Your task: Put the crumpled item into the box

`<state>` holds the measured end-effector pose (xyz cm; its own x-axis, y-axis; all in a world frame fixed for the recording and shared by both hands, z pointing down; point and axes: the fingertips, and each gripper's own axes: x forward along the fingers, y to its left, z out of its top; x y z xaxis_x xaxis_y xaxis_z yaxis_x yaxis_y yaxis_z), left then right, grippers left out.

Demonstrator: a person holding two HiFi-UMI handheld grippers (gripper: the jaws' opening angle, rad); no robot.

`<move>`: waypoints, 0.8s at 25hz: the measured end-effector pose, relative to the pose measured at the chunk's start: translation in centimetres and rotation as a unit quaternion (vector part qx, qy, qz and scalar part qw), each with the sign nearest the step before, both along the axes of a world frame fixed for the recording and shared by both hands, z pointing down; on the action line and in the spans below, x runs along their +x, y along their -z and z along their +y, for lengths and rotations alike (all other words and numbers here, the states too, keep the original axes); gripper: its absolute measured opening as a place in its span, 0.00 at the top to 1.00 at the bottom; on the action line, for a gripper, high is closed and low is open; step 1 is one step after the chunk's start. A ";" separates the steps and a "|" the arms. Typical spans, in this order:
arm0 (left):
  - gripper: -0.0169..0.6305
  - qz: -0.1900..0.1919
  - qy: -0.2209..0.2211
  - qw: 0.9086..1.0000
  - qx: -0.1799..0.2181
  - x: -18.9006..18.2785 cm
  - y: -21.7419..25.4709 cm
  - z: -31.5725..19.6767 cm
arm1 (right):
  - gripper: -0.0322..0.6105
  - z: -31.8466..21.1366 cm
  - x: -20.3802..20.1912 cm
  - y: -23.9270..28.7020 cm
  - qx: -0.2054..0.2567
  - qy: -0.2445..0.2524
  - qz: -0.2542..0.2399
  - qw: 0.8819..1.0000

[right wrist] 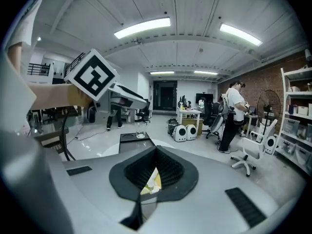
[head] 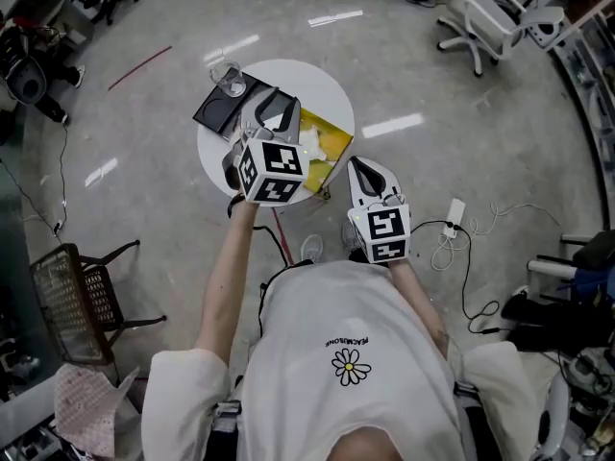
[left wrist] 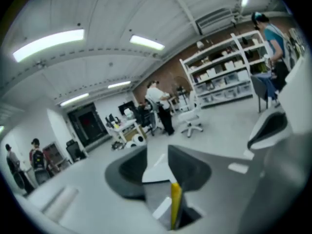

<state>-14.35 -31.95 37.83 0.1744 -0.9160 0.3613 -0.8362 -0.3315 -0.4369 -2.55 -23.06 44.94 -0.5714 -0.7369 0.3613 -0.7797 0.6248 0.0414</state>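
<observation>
A yellow box (head: 333, 134) lies open on the right side of a round white table (head: 317, 86). A pale crumpled item (head: 313, 152) rests inside it, partly hidden by my left gripper's marker cube. My left gripper (head: 277, 104) hovers over the table's middle, left of the box, its jaws apart with nothing between them. In the left gripper view the jaws (left wrist: 157, 154) frame white table, and the box's yellow edge (left wrist: 175, 201) shows low in the gap. My right gripper (head: 365, 168) hangs off the table's right edge, shut and empty (right wrist: 156, 150). The box (right wrist: 152, 182) peeks below its tips.
A black tray (head: 219, 113) with a clear glass (head: 228, 77) sits at the table's left rim. On the floor are a power strip with cables (head: 452, 221), a white office chair (head: 480, 17) and a wicker chair (head: 72, 301). People stand further back in the room.
</observation>
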 end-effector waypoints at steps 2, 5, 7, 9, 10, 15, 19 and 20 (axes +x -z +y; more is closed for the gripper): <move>0.80 0.043 0.023 0.999 0.011 -0.4 1.1 1.4 | 0.95 0.0 -0.1 0.0 0.002 0.003 0.001 1.000; 0.89 0.094 0.054 0.993 0.035 -0.6 2.3 4.0 | 0.95 0.0 -0.4 -0.1 0.005 0.013 0.003 1.000; 0.96 0.119 0.071 0.989 0.056 -0.6 2.7 5.7 | 0.95 0.0 -0.6 -0.1 0.009 0.018 0.004 1.000; 0.97 0.141 0.085 0.984 0.071 -0.8 2.8 7.0 | 0.95 -0.1 -0.8 0.1 0.014 0.022 0.004 1.000; 0.97 0.154 0.092 0.981 0.077 -1.0 2.6 7.6 | 0.95 -0.1 -1.0 0.2 0.016 0.023 0.004 1.000; 0.97 0.211 0.130 0.965 0.089 -2.1 1.2 10.3 | 0.95 0.0 -1.3 0.3 0.022 0.030 0.006 0.999; 0.97 0.245 0.155 0.953 0.086 -2.9 -0.5 11.8 | 0.95 -0.2 -1.3 0.3 0.017 0.030 0.002 0.999; 0.97 0.244 0.159 0.953 0.083 -3.0 -1.0 12.0 | 0.95 -0.3 -1.2 0.3 0.015 0.028 0.000 0.999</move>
<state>-17.35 -19.98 38.87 -0.0118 -0.9879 0.1545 -0.9999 0.0128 0.0055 -3.77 -23.35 44.60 -0.6128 -0.7137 0.3392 -0.7430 0.6666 0.0604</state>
